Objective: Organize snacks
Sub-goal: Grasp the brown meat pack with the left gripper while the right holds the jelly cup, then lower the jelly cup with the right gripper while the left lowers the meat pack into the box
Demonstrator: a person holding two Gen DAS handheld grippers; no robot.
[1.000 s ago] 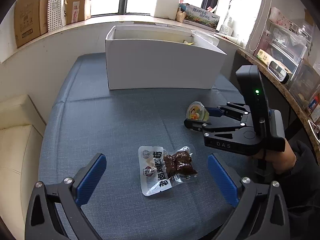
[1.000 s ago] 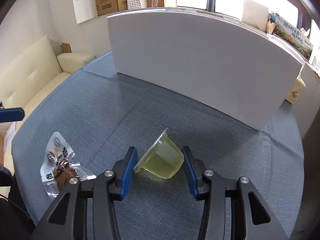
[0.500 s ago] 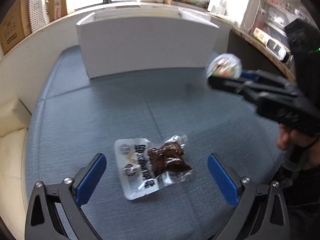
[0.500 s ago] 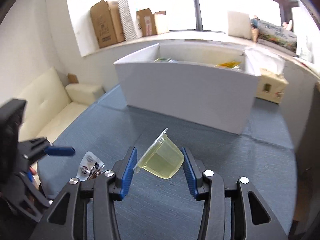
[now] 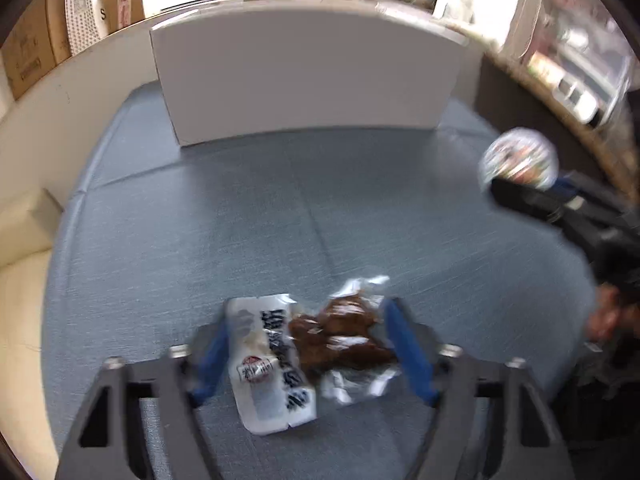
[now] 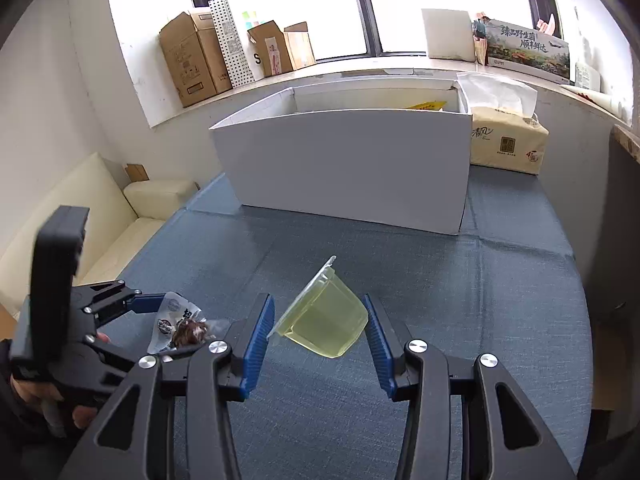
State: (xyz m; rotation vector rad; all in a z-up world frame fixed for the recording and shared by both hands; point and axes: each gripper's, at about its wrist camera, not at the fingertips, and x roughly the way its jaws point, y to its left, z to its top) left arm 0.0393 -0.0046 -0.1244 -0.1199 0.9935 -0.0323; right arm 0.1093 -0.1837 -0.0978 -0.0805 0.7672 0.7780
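My left gripper has closed around a clear snack packet with white label and brown pieces, lying on the blue-grey table; its blue pads touch both sides of the packet. The packet also shows in the right wrist view, between the left gripper's fingers. My right gripper is shut on a yellow-green jelly cup, held tilted above the table. The cup's printed lid shows in the left wrist view. The white open box stands at the far side of the table.
A tissue pack lies right of the white box. Cardboard boxes stand on the windowsill behind. A cream sofa borders the table on the left. A cluttered shelf runs along the right.
My left gripper moved down and forward and closed its pads around the snack packet. My right gripper lifted the jelly cup off the table and pulled back from the box.
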